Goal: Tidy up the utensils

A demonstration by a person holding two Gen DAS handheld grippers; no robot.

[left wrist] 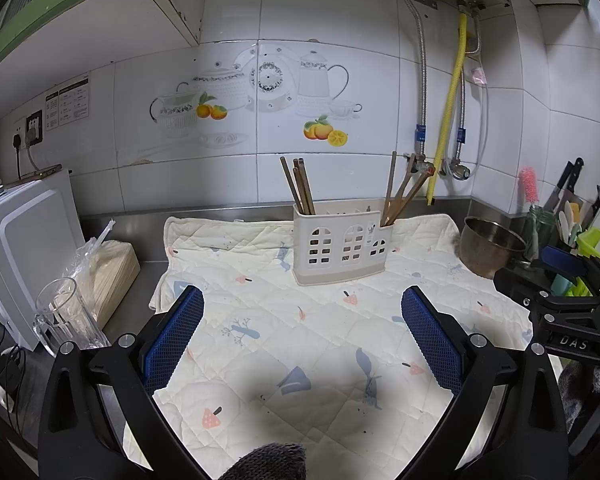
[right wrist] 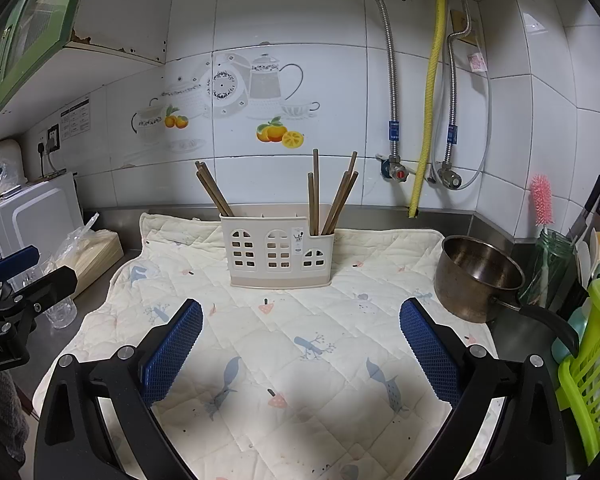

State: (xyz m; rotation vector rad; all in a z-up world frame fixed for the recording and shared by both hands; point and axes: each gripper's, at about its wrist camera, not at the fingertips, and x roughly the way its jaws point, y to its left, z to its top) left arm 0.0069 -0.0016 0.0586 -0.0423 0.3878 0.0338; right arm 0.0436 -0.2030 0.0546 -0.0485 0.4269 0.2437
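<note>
A cream utensil holder stands upright on a quilted cloth, close to the tiled wall. Brown chopsticks lean in its left compartment. Several more chopsticks stand in its right compartment. My left gripper hovers open over the cloth, short of the holder, with nothing between its blue pads. To its right, my right gripper is also open and empty at about the same distance. Each gripper shows at the edge of the other's view.
A steel saucepan sits at the cloth's right edge, its handle pointing forward. A green rack, a jar and knives crowd the right corner. On the left are a clear glass, a plastic-wrapped pack and a white appliance.
</note>
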